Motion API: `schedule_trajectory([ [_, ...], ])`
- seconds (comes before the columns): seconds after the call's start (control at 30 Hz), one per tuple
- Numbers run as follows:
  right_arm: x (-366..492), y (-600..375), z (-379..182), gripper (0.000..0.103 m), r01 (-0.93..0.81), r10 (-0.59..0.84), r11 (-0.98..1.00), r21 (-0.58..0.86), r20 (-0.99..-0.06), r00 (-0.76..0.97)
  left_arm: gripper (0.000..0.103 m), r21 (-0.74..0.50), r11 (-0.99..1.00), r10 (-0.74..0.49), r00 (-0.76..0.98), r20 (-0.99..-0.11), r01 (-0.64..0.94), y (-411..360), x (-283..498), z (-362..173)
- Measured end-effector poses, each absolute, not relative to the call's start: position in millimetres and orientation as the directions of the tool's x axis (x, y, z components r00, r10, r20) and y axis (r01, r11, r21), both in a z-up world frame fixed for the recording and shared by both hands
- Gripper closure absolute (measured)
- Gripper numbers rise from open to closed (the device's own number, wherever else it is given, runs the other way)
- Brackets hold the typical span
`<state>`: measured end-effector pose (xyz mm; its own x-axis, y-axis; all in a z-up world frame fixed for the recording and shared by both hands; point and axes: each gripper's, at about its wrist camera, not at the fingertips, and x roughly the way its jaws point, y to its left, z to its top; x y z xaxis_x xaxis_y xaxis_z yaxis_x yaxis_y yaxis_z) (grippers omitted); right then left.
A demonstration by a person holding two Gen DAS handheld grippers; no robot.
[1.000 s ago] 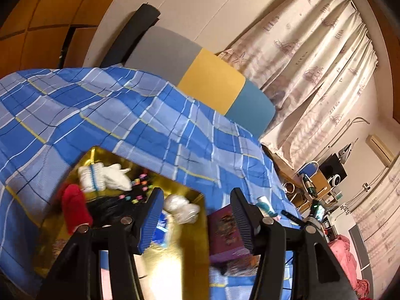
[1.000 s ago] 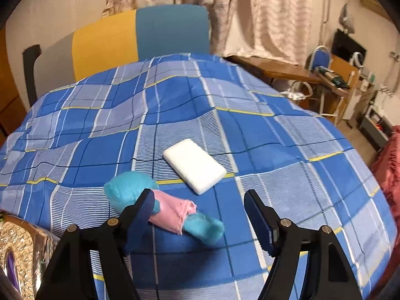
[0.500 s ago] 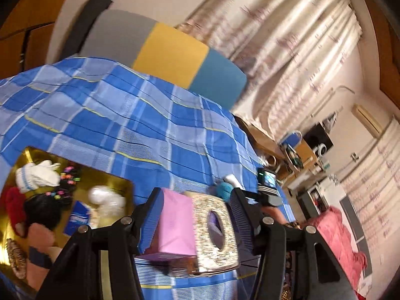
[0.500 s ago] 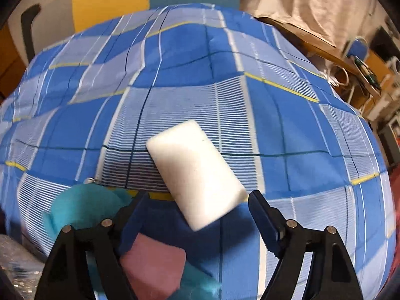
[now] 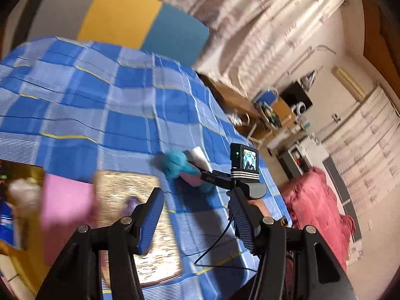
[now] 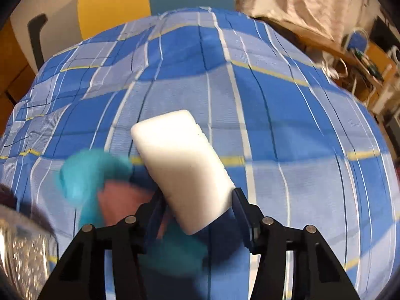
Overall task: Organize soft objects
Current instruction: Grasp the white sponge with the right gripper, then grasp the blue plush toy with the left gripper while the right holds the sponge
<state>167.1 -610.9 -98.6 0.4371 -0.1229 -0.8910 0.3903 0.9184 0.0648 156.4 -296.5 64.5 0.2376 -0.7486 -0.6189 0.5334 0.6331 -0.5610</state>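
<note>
A white sponge block [image 6: 181, 165] lies on the blue plaid bedspread [image 6: 287, 115]. My right gripper [image 6: 196, 211] is open with its near end between the fingers; I cannot tell whether the pads touch it. A teal and pink soft toy [image 6: 100, 182] lies just left of the block, blurred. In the left wrist view the toy [image 5: 178, 166] and the block [image 5: 198, 156] show beyond my left gripper [image 5: 197, 216], which is open and empty above the bed. The right gripper [image 5: 212, 176] reaches in over the toy there.
A glittery gold tissue box [image 5: 140, 225] and a pink box [image 5: 67, 205] sit at the left. A gold tray [image 5: 15, 252] with soft items is at the far left edge. A headboard [image 5: 130, 17], curtains [image 5: 262, 20] and a desk [image 5: 275, 115] lie beyond the bed.
The right gripper has moved forward and down so that the white block now sits between its fingers. The left gripper has swung right, away from the gold tray, toward the toy.
</note>
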Motion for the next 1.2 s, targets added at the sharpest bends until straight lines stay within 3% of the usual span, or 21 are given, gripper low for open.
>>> schedule_trajectory([
  [0.2, 112.0, -601.8, -86.2, 0.049, 0.408, -0.016, 0.888, 0.21, -0.874, 0.486, 0.047, -0.595, 0.619, -0.741, 0.13, -0.659, 0.512, -364.1, 161.3, 45.4],
  [0.37, 68.4, -618.2, -75.8, 0.048, 0.498, -0.079, 0.82, 0.282, -0.806, 0.586, 0.047, -0.56, 0.654, -0.687, 0.089, -0.722, 0.509, -421.9, 170.4, 26.6],
  [0.67, 46.1, -637.5, -69.7, 0.047, 0.548, -0.103, 0.76, 0.348, -0.769, 0.631, 0.04, -0.572, 0.761, -0.597, -0.014, -0.802, 0.307, -476.8, 207.4, -52.8],
  [1.0, 50.5, -641.9, -77.7, 0.047, 0.551, -0.047, 0.726, 0.411, -0.77, 0.637, 0.04, -0.484, 0.842, -0.509, 0.055, -0.859, 0.239, -503.8, 236.3, -96.9],
  [1.1, 49.7, -642.3, -75.4, 0.047, 0.555, -0.063, 0.732, 0.396, -0.771, 0.633, 0.044, -0.463, 0.86, -0.481, 0.041, -0.876, 0.216, -505.6, 244.1, -111.7],
  [1.13, 48.6, -642.6, -75.4, 0.047, 0.555, -0.065, 0.732, 0.394, -0.772, 0.633, 0.05, -0.461, 0.863, -0.479, 0.039, -0.877, 0.208, -502.6, 244.8, -113.6],
  [1.17, 48.8, -642.9, -75.7, 0.047, 0.554, -0.063, 0.734, 0.394, -0.772, 0.633, 0.067, -0.473, 0.86, -0.488, 0.037, -0.872, 0.194, -500.0, 245.3, -117.7],
  [1.2, 49.4, -642.8, -76.0, 0.047, 0.552, -0.064, 0.736, 0.391, -0.772, 0.632, 0.07, -0.496, 0.847, -0.51, 0.031, -0.859, 0.193, -497.1, 245.3, -119.2],
])
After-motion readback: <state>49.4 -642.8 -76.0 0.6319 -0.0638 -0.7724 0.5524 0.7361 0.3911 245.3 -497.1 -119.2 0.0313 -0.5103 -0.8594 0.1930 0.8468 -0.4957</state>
